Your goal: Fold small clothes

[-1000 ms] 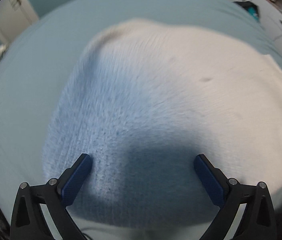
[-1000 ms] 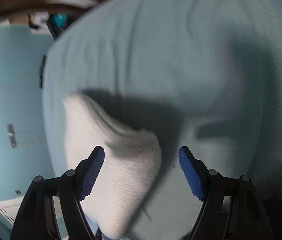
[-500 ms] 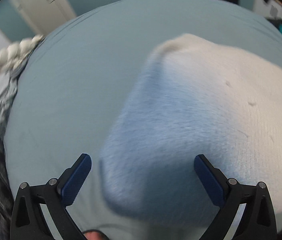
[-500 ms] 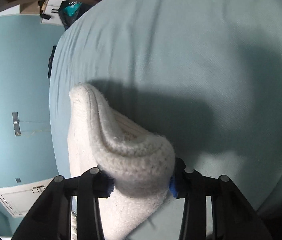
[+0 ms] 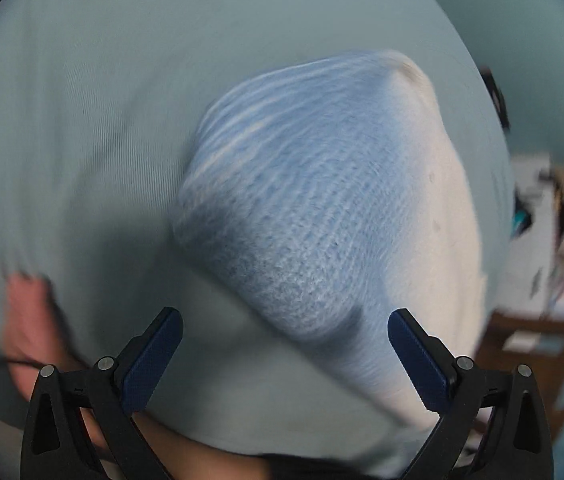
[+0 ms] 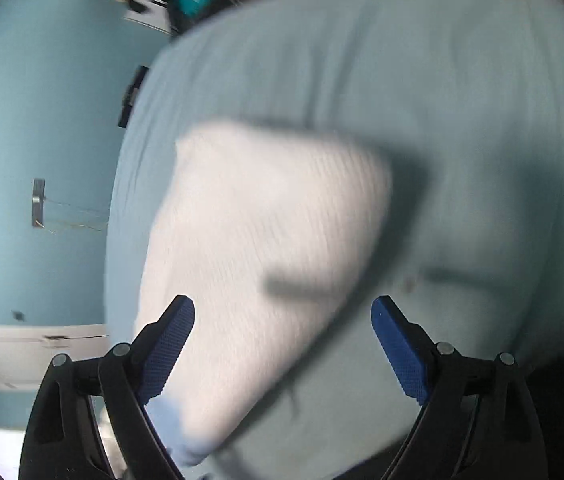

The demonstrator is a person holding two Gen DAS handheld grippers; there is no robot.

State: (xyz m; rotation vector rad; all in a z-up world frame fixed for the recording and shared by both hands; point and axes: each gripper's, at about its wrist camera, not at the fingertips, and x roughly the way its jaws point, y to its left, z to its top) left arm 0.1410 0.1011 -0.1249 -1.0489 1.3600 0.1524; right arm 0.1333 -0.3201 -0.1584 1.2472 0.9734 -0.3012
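Knit, white shading to blue, lies folded on pale teal sheet. Teal wall and white door beside bed; clutter blurred at edge. Half second ago right gripper pinched knit's thick fold; jaws have just opened, now spread, knit free below. Left gripper spread wide, empty, view rolled since.

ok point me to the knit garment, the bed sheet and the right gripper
knit garment (image 6: 265,240), right wrist view, its white middle
bed sheet (image 6: 442,100), right wrist view, bare part
right gripper (image 6: 282,320), right wrist view, between open fingertips
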